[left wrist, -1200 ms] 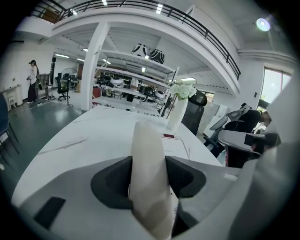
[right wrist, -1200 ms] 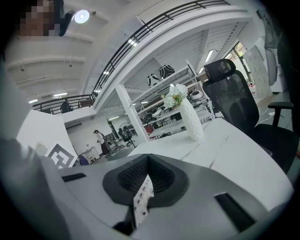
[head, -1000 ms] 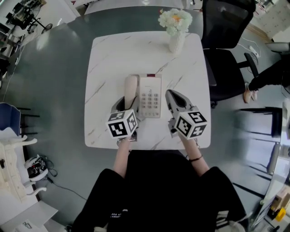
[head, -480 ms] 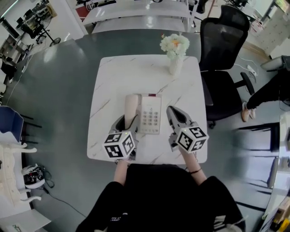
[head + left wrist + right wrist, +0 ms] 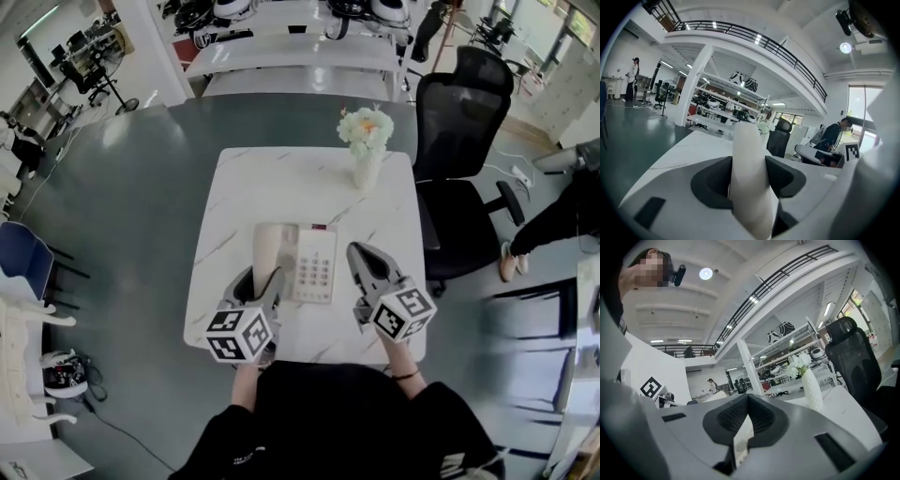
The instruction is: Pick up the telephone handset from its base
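Change: against a second ago, both grippers stand higher and closer to the person. The near end of the handset point(image 5: 269, 255) seems to have come up with the left gripper point(image 5: 262, 283). The base point(image 5: 315, 265) has not shifted on the table point(image 5: 281, 187).
Handset: cream, long and rounded. It lies along the left side of the base, with its far end over the cradle and its near end in the left jaws. I cannot tell if it is fully free of the base.
Left gripper: its dark pads point(image 5: 711, 183) are clamped on both sides of the handset, which stands up between them.
Handling: I judge it to be hard, light plastic, stiff and not fragile. The smooth, curved shell may slide or turn in the pads.
Hold: the grip is near one end, so the far end may hang down. Taking it nearer the middle of the narrow grip part would balance it better.
Cord: I do not see one clearly. If one is there, it will pull back as the handset rises.
Right gripper point(image 5: 356, 251): jaws together and empty, just to the right of the base.
Around: a vase point(image 5: 367, 169) with flowers at the far edge of the table, and a black chair point(image 5: 459, 122) behind it, both well apart from the handset.
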Available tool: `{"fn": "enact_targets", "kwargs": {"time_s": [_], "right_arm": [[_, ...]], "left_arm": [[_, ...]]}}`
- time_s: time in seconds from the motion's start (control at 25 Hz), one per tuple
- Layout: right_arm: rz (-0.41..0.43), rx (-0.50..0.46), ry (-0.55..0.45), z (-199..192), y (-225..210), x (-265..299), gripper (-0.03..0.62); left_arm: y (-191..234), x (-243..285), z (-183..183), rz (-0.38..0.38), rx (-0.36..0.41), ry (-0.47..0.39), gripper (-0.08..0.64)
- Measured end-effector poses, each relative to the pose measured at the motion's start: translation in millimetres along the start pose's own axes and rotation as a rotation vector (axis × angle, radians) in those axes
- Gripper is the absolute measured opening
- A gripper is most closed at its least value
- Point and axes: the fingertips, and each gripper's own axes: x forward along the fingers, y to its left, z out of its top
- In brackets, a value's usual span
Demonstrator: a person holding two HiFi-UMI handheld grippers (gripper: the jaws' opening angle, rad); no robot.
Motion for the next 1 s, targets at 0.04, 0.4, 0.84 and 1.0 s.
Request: {"fn": "enact_targets", "kwargs": {"time_s": [0.04,0.4,0.84,1.0], "right_arm": [[0.009,-0.015,-0.007,4.6,2.0,0.2,-0.009],[0.031,-0.063,-0.056,28.7,1.4,-7.2,-0.009],[0.037,-0.029,-0.116,45.5,-5.6,-15.6,-0.009],[0.028,-0.030,-0.136,51.8,-9.9,-20.0,-0.009]], "left_arm": [[-0.4,-3.6,4.6,-0.002,-0.001,-0.015,0.207],[-5.0,-25.7,35.1,0.000,0.018,-0.119,0.207],[-13.8,-50.3,61.9,-0.007,0.028,-0.253,0.207],[-20.1,-56.7,70.8,-0.016,0.031,-0.306,0.207]]}}
